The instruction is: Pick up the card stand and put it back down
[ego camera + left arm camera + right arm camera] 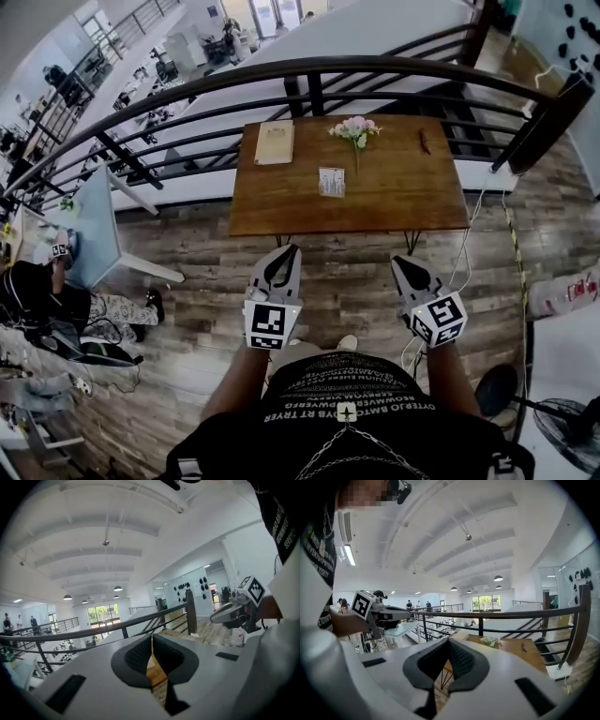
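The card stand [331,182], a small white upright card, stands near the middle of the wooden table [412,202], well ahead of both grippers. My left gripper [285,253] is held low by my body, short of the table's near edge, with its jaws together and nothing between them. My right gripper [401,263] is level with it on the right, also shut and empty. In the left gripper view the pads [140,656] meet at the tip; in the right gripper view the pads [459,658] meet too. In the right gripper view the card stand does not show.
On the table lie a pale book [275,142] at the back left, a pink flower sprig [355,129] at the back middle and a small dark object [424,141] at the back right. A dark metal railing [309,70] runs behind the table. A person [56,309] sits at the left.
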Demonstrator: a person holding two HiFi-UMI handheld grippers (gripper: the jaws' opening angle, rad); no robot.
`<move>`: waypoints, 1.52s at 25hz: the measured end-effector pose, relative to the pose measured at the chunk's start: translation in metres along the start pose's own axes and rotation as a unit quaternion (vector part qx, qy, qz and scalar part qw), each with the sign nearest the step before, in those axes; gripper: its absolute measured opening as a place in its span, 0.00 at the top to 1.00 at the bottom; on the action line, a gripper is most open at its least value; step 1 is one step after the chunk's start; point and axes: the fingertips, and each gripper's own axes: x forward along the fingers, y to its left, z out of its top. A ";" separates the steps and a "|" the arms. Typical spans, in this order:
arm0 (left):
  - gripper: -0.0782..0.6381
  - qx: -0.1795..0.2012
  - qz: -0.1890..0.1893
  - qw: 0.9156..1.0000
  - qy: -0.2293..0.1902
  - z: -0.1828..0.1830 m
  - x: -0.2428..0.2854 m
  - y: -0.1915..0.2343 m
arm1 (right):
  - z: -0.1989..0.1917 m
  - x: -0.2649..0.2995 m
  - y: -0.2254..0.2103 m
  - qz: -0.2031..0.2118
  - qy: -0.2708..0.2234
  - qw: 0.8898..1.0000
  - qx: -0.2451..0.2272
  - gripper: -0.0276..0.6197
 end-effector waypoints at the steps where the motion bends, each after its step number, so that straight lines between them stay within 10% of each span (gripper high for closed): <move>1: 0.84 -0.001 0.007 1.000 0.000 0.000 -0.001 0.002 | 0.000 0.000 0.000 0.002 0.000 1.000 0.001 0.94; 38: 0.84 -0.011 -0.054 0.998 -0.001 0.002 0.132 0.095 | 0.029 0.147 -0.039 -0.004 0.043 0.999 0.005 0.94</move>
